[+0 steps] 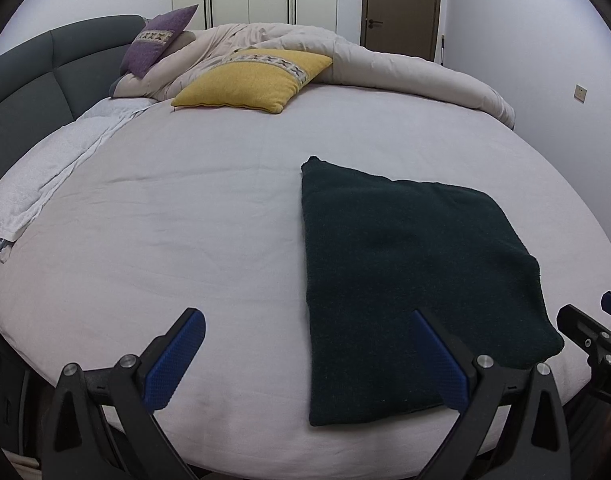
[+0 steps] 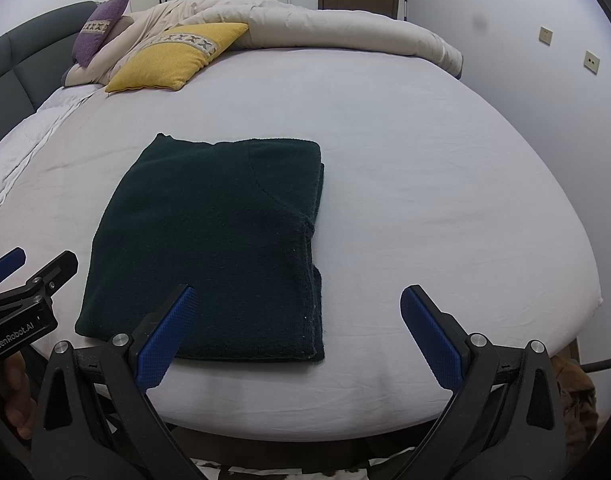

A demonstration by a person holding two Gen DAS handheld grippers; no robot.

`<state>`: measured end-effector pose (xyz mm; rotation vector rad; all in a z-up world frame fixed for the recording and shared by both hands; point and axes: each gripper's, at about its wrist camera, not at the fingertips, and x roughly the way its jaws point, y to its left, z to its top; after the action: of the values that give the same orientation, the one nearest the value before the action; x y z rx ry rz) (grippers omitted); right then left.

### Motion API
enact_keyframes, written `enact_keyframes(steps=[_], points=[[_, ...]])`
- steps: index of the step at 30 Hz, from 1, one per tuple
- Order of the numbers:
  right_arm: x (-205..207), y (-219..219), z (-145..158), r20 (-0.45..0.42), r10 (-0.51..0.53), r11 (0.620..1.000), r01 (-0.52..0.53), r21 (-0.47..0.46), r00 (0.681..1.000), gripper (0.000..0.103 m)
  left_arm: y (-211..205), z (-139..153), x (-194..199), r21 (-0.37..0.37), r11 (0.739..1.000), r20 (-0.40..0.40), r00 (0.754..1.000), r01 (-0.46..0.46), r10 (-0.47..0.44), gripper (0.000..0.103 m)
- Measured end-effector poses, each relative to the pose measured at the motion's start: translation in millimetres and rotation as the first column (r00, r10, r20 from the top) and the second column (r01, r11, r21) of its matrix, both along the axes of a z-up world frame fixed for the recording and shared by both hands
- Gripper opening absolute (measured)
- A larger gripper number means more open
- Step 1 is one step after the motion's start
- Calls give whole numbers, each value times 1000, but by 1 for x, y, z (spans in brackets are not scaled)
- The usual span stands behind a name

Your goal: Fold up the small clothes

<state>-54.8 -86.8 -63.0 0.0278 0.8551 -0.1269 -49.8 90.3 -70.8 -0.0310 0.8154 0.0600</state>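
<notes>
While both hand-held grippers [image 1: 309, 316] [image 2: 295, 292] gape wide, the folded dark garment [image 2: 209, 240] lies flat, well apart from the yellow pillow [image 2: 177, 58].

The only lettering I can read is "GenRobot.AI", printed in white on the black body of the left gripper [image 2: 19, 280] at the near left of my right wrist view; nothing else is legible to me.
</notes>
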Motion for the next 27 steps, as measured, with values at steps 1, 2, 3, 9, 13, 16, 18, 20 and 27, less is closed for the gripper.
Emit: enact_keyframes(steps=[1, 2, 3, 9, 13, 16, 18, 20, 27], points=[[0, 0, 0, 0, 0, 1000, 0, 0, 1000, 103, -1, 0, 0, 0, 1000, 1, 1000, 0, 0, 103], [0, 0, 0, 0, 1, 1000, -1, 0, 1000, 103, 0, 0, 0, 1, 1000, 0, 1000, -1, 1, 103], [0, 0, 0, -1, 1, 1000, -1, -1, 1000, 103, 0, 0, -1, 0, 1000, 0, 1000, -1, 1, 103], [1, 0, -2, -1, 3, 1000, -3, 0, 1000, 103, 0, -1, 0, 0, 1000, 0, 1000, 0, 0, 103], [1, 0, -1, -2, 3, 1000, -3, 0, 1000, 103, 0, 0, 0, 0, 1000, -1, 1000, 0, 0, 103], [1, 0, -2, -2, 4, 1000, -4, 1, 1000, 103, 0, -1, -1, 1, 1000, -2, 1000, 1, -1, 103], [1, 0, -2, -2, 5, 1000, -5, 1, 1000, 103, 0, -2, -2, 0, 1000, -2, 1000, -1, 1, 103], [1, 1, -2, -2, 6, 1000, -6, 1, 1000, 103, 0, -1, -1, 0, 1000, -3, 1000, -1, 1, 103], [1, 0, -2, -2, 6, 1000, -6, 2, 1000, 103, 0, -1, -1, 1, 1000, -3, 1000, 1, -1, 103]])
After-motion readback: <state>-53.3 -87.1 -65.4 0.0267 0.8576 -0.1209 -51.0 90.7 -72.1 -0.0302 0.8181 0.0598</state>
